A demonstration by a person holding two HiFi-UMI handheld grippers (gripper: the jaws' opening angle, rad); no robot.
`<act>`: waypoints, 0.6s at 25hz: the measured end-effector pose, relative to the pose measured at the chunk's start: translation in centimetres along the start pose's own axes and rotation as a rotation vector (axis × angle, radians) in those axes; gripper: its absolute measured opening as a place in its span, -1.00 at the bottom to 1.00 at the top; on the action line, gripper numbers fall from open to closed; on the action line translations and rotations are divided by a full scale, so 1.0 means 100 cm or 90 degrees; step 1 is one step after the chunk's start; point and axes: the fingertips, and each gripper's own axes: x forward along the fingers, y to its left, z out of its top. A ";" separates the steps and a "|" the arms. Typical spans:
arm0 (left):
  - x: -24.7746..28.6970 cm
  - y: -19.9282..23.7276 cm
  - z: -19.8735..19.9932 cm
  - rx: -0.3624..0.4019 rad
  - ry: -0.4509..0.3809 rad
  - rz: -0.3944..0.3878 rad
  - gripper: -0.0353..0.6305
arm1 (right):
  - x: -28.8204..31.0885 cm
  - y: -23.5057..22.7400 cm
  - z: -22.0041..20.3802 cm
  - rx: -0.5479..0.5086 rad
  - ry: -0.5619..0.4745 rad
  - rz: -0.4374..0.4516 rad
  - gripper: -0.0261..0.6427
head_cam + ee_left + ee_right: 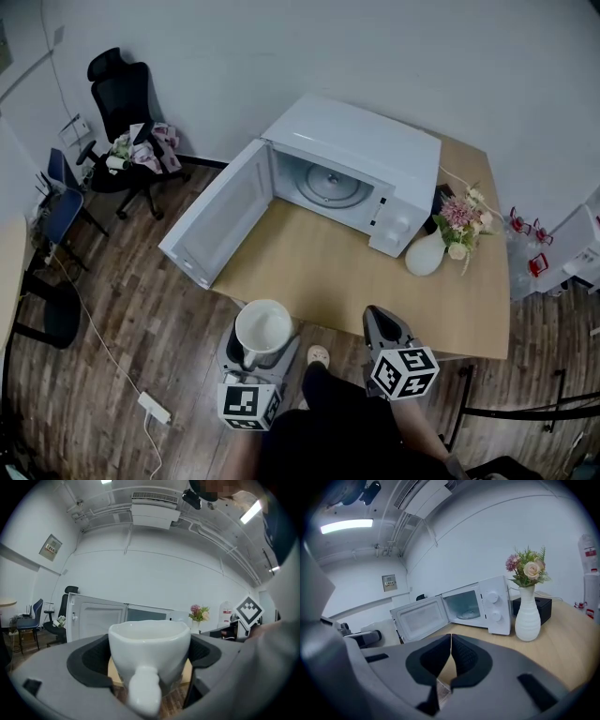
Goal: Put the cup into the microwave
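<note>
A white cup point(262, 330) sits upright between the jaws of my left gripper point(259, 345), which is shut on it just off the table's near edge. In the left gripper view the cup point(149, 660) fills the middle, its handle toward the camera. The white microwave point(361, 169) stands at the table's far side with its door point(217, 225) swung wide open to the left and the glass turntable point(330, 186) showing. My right gripper point(382, 323) is shut and holds nothing, over the near table edge; its pads point(440, 658) meet in the right gripper view.
A white vase of flowers point(433, 246) stands right of the microwave, with a black box point(533, 605) behind it. The wooden table point(319, 272) has bare top before the microwave. An office chair point(127, 112) and a power strip point(154, 408) are on the floor at left.
</note>
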 end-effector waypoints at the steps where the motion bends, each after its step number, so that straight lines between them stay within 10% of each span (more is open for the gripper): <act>1: 0.005 0.002 0.001 0.000 0.002 0.000 0.53 | 0.005 -0.001 0.001 0.001 0.002 0.001 -0.94; 15: 0.073 0.023 0.019 -0.003 0.004 0.009 0.53 | 0.075 -0.022 0.027 0.007 0.018 0.022 -0.94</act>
